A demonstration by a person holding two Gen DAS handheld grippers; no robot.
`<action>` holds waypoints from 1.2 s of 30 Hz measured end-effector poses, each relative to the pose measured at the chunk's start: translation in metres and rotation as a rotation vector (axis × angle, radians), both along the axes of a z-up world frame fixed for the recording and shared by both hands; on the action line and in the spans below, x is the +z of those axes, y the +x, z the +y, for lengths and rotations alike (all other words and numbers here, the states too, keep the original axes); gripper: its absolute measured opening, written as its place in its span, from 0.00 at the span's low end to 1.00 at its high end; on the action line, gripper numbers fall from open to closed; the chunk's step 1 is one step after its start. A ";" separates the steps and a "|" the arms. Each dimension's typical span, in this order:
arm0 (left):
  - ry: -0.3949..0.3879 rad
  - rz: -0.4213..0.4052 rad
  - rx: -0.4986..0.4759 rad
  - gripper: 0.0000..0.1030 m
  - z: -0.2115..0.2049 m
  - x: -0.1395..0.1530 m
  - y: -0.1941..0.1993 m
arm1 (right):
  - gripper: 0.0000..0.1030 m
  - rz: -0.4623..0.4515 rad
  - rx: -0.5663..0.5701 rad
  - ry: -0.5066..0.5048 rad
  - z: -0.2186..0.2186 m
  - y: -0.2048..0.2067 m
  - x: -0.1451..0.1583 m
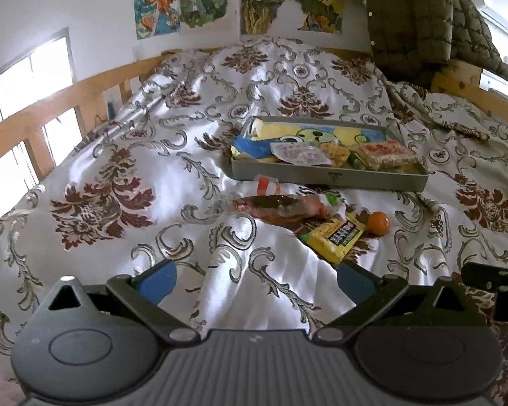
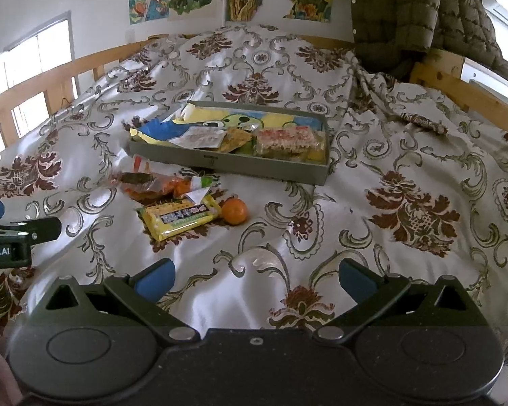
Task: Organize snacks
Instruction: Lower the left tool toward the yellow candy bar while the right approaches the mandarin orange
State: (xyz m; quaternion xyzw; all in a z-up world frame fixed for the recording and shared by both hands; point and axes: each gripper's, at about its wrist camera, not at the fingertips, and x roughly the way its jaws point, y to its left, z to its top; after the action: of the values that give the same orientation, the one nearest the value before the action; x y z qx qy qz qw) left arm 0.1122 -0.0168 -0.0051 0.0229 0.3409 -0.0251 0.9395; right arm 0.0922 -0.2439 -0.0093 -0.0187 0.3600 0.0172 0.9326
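Lying loose on the bedspread (image 2: pixel 372 128) near the grey tray (image 2: pixel 240 164) are a yellow packet (image 2: pixel 179 216), an orange (image 2: pixel 234 210) touching its right end, and crinkly wrappers (image 2: pixel 155 182) just beyond. Left gripper (image 1: pixel 255 282) and right gripper (image 2: pixel 255 279) both stand wide apart, holding nothing. Packet judged light, slippery, crushable: grip across its short sides. Only the right view shows the left gripper's side.

A floral satin bedspread (image 1: pixel 125 169) is spread across the view. At twelve o'clock, cartoon posters (image 1: pixel 183 0) are taped to the wall; at one o'clock an olive quilted jacket (image 1: pixel 420 17) is hung. A wooden bed rail (image 1: pixel 44 101) is seen at ten o'clock.
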 end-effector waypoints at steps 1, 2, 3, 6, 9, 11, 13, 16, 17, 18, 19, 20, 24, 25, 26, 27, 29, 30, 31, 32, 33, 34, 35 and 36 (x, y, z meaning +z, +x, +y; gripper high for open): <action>-0.004 0.007 0.000 1.00 0.000 -0.001 0.003 | 0.99 0.002 -0.001 0.004 0.000 0.001 0.000; -0.006 0.013 -0.002 1.00 0.000 -0.002 0.006 | 0.99 0.003 -0.002 0.010 -0.001 0.002 0.000; -0.005 0.017 -0.006 1.00 -0.001 -0.002 0.008 | 0.99 0.005 -0.003 0.015 -0.002 0.004 0.000; 0.009 0.020 -0.034 1.00 -0.006 -0.004 0.017 | 0.99 0.011 0.004 0.015 -0.007 0.014 0.001; 0.019 0.017 -0.073 1.00 -0.013 -0.006 0.028 | 0.99 0.017 0.026 0.008 -0.012 0.024 0.001; 0.031 0.012 -0.102 1.00 -0.018 -0.008 0.036 | 0.99 0.028 0.036 0.010 -0.016 0.032 0.000; 0.048 0.005 -0.139 1.00 -0.023 -0.010 0.046 | 0.99 0.037 0.048 0.005 -0.021 0.041 -0.001; 0.064 0.008 -0.189 1.00 -0.030 -0.015 0.060 | 0.99 0.034 0.065 -0.005 -0.026 0.054 -0.002; 0.067 0.010 -0.206 1.00 -0.032 -0.017 0.065 | 0.99 0.032 0.071 -0.005 -0.028 0.058 -0.002; 0.073 0.013 -0.225 1.00 -0.035 -0.020 0.071 | 0.99 0.032 0.076 -0.005 -0.031 0.063 -0.003; 0.079 0.015 -0.239 1.00 -0.037 -0.023 0.076 | 0.99 0.033 0.081 -0.005 -0.033 0.068 -0.004; 0.084 0.016 -0.254 1.00 -0.039 -0.027 0.081 | 0.99 0.032 0.087 -0.005 -0.036 0.074 -0.006; 0.086 0.018 -0.324 1.00 -0.047 -0.041 0.096 | 0.99 0.025 0.126 -0.004 -0.044 0.094 -0.015; 0.083 0.021 -0.336 1.00 -0.049 -0.045 0.100 | 0.99 0.024 0.141 0.000 -0.045 0.098 -0.017; 0.082 0.026 -0.341 1.00 -0.050 -0.049 0.102 | 0.99 0.022 0.156 0.004 -0.046 0.103 -0.019; 0.084 0.035 -0.342 1.00 -0.051 -0.053 0.105 | 0.99 0.023 0.167 0.010 -0.046 0.107 -0.021; 0.089 0.050 -0.342 1.00 -0.053 -0.061 0.110 | 0.99 0.029 0.175 0.020 -0.047 0.116 -0.027; 0.090 0.056 -0.345 1.00 -0.053 -0.064 0.111 | 0.99 0.034 0.174 0.025 -0.047 0.121 -0.029; 0.091 0.061 -0.348 1.00 -0.054 -0.067 0.112 | 0.99 0.038 0.178 0.036 -0.047 0.124 -0.031; 0.091 0.066 -0.352 1.00 -0.054 -0.069 0.113 | 0.99 0.039 0.183 0.042 -0.046 0.127 -0.033; 0.091 0.068 -0.356 1.00 -0.055 -0.070 0.113 | 0.99 0.037 0.186 0.045 -0.046 0.128 -0.034; 0.091 0.068 -0.363 1.00 -0.055 -0.072 0.113 | 0.99 0.035 0.188 0.051 -0.045 0.131 -0.035; 0.091 0.067 -0.367 1.00 -0.056 -0.072 0.114 | 0.99 0.036 0.188 0.056 -0.045 0.132 -0.036; 0.091 0.066 -0.372 1.00 -0.057 -0.073 0.114 | 0.99 0.039 0.188 0.062 -0.045 0.134 -0.037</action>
State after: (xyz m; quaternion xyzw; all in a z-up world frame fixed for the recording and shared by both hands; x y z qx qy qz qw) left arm 0.2267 -0.0741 -0.0781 0.1270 0.3622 -0.1834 0.9050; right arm 0.2264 -0.2889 -0.0468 -0.0231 0.3739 0.1161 0.9199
